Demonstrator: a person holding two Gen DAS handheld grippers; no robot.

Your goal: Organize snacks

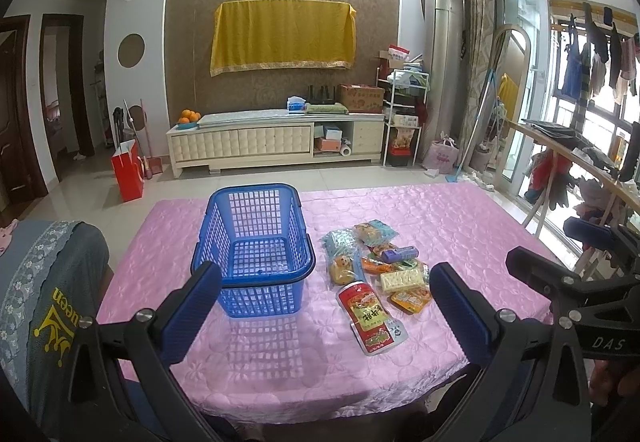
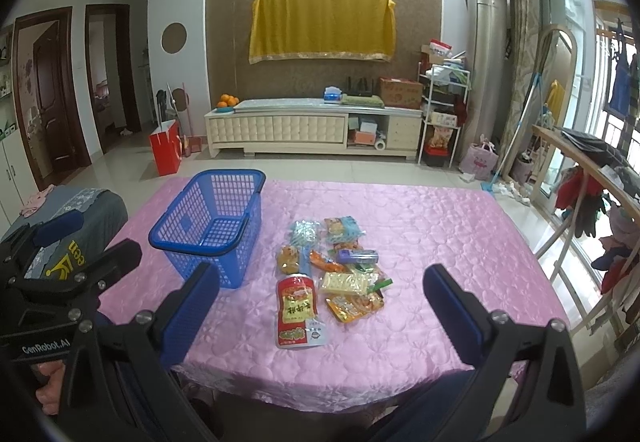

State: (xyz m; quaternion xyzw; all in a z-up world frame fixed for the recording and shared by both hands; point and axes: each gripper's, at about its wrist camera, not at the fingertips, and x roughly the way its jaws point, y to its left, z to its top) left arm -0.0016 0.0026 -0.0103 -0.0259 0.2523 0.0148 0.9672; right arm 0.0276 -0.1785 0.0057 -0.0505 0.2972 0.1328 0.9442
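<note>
Pink quilted tablecloth [image 1: 440, 210] covers the table. Blue lattice basket [image 1: 256, 242] upright on it, nothing inside, handles folded down. Just right of it, a loose snack pile [image 2: 336, 266]: red pouch [image 2: 298, 312] nearest, pale cracker pack [image 2: 346, 282], small purple pack [image 2: 356, 255]. Left gripper [image 1: 324, 314] and right gripper [image 2: 320, 318] both spread wide, holding nothing, above the near edge

A lived-in home living room: a low cream TV cabinet [image 1: 276, 140] with oranges [image 1: 189, 116] at its left end stands under a yellow dust cloth [image 1: 282, 36], and laundry [image 1: 600, 58] hangs on the balcony beyond a cluttered rack [image 1: 404, 114].
</note>
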